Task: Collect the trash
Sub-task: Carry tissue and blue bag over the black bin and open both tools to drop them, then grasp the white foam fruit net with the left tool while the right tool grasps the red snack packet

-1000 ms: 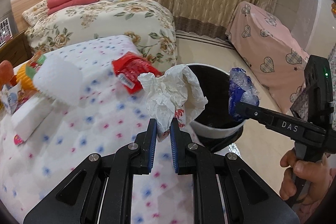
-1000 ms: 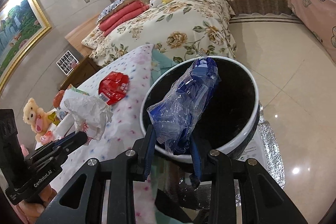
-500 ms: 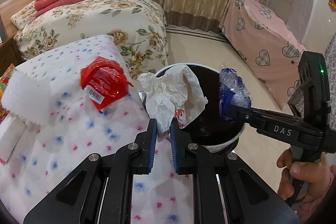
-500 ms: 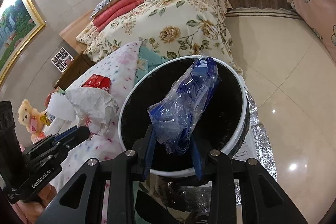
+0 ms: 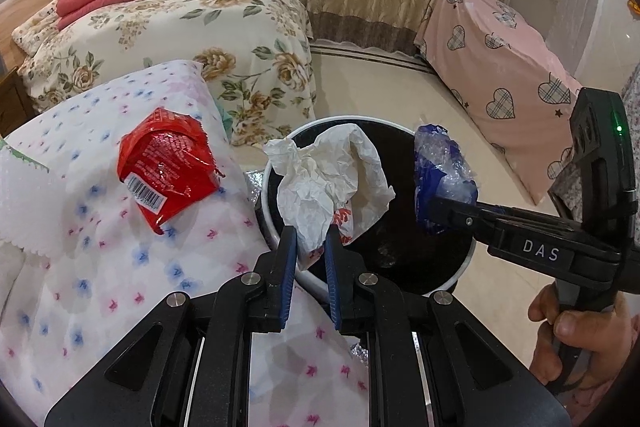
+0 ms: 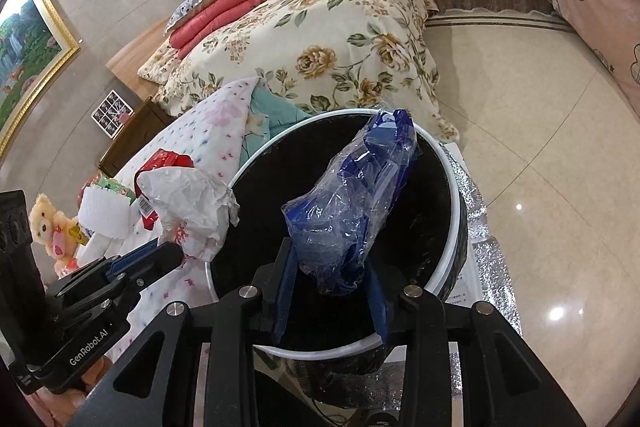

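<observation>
Over bin (image 6: 450, 187): L tongs (image 5: 311, 247) pinch white paper (image 5: 320, 183); R tongs (image 6: 331, 267) just easing wider, blue wrapper (image 6: 352, 203) btwn them.

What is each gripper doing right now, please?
Left gripper: closed on the crumpled white paper.
Right gripper: jaws just been opening, the blue plastic wrapper still between them.

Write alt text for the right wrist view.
The right gripper holds a crumpled blue and clear plastic wrapper over a black bin with a white rim; its jaws have just been opening. At left, the left gripper holds crumpled white paper at the bin's edge, with a floral bed behind.
</observation>
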### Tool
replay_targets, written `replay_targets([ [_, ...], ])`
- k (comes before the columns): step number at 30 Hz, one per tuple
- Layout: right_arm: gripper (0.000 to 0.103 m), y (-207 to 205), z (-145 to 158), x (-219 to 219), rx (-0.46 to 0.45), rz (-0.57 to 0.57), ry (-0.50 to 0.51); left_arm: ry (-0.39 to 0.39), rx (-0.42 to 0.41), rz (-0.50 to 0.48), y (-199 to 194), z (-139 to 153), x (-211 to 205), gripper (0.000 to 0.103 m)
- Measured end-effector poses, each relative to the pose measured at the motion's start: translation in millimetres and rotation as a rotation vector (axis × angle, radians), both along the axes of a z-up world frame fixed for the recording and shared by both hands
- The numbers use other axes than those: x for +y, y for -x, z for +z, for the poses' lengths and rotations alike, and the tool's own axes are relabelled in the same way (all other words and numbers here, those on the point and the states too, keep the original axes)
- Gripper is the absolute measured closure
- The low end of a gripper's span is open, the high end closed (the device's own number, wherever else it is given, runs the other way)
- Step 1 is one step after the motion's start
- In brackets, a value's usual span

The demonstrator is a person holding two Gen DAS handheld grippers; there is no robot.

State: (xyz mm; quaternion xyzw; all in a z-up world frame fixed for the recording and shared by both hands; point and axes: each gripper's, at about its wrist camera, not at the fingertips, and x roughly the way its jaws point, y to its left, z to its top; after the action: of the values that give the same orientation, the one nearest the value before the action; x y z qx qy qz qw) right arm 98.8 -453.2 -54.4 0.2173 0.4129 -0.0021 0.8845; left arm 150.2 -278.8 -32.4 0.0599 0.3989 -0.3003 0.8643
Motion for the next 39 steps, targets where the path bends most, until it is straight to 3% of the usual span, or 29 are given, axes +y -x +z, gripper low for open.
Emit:
replay_targets([
  [2, 0.067, -0.5, 0.2, -0.5, 0.0, -0.001, 0.003, -0.002, 0.001, 0.002, -0.7, -0.2, -0.8, 0.085],
  [3, 0.06, -0.5, 0.6, -0.8, 0.001, -0.004, 0.007, -0.004, 0.006, 0.004, -0.9, -0.3, -0.7, 0.082],
  [5, 0.044, -1.4, 1.0, -2.3, 0.003, -0.015, 0.013, -0.001, 0.007, 0.013, -0.3, 0.9, 2.4, 0.064],
  [6, 0.038, -0.5, 1.8, -2.7, 0.0, -0.022, 0.012, 0.003, 0.0, 0.02, 1.3, 2.6, 5.1, 0.06],
  [8, 0.036, 2.4, 4.3, -3.6, -0.009, -0.032, 0.013, 0.006, -0.007, 0.031, 3.7, 4.8, 10.8, 0.045],
  [18, 0.018, 13.8, 11.0, 15.4, -0.055, -0.034, -0.014, 0.03, -0.013, 0.125, 19.4, 6.8, 62.6, 0.038],
  [31, 0.014, 6.9, 12.1, 75.0, -0.094, 0.052, -0.039, 0.063, 0.012, 0.323, 24.1, -3.3, 146.8, 0.037],
  [39, 0.014, -9.0, 13.3, 104.9, -0.097, 0.118, -0.013, 0.082, 0.021, 0.389, 12.0, -5.7, 174.5, 0.037],
])
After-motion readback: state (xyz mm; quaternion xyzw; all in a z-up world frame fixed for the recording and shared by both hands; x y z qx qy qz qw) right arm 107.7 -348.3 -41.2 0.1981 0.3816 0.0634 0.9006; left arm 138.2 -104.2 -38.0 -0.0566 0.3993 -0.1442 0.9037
